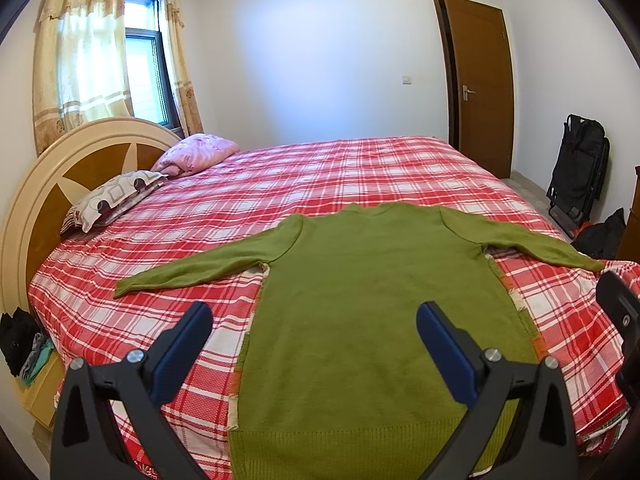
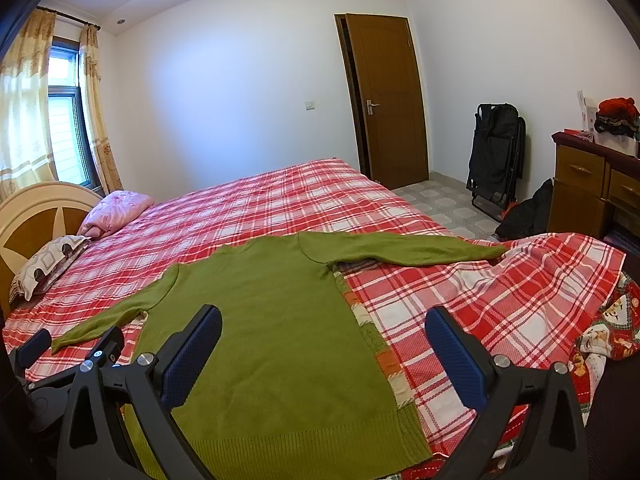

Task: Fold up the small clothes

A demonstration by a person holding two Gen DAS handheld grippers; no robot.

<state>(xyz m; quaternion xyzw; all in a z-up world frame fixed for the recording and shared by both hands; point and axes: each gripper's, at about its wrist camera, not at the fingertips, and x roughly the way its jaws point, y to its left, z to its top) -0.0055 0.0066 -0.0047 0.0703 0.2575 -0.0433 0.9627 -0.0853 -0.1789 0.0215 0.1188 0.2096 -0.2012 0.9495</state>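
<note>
A green long-sleeved sweater point(image 1: 372, 304) lies flat on the red plaid bed point(image 1: 320, 176), both sleeves spread out, hem toward me. It also shows in the right wrist view point(image 2: 264, 344). My left gripper point(image 1: 314, 316) is open and empty, above the sweater's lower left part. My right gripper point(image 2: 324, 320) is open and empty, above the sweater's lower right edge. The right gripper shows at the right edge of the left wrist view point(image 1: 620, 308), and the left gripper at the left edge of the right wrist view point(image 2: 76, 344).
Two pillows point(image 1: 116, 196) lie by the headboard point(image 1: 44, 184) at the left. A brown door point(image 2: 388, 100), a folded black chair point(image 2: 496, 156) and a wooden dresser point(image 2: 588, 188) stand to the right. A patterned cloth point(image 2: 604, 332) hangs at the bed's right corner.
</note>
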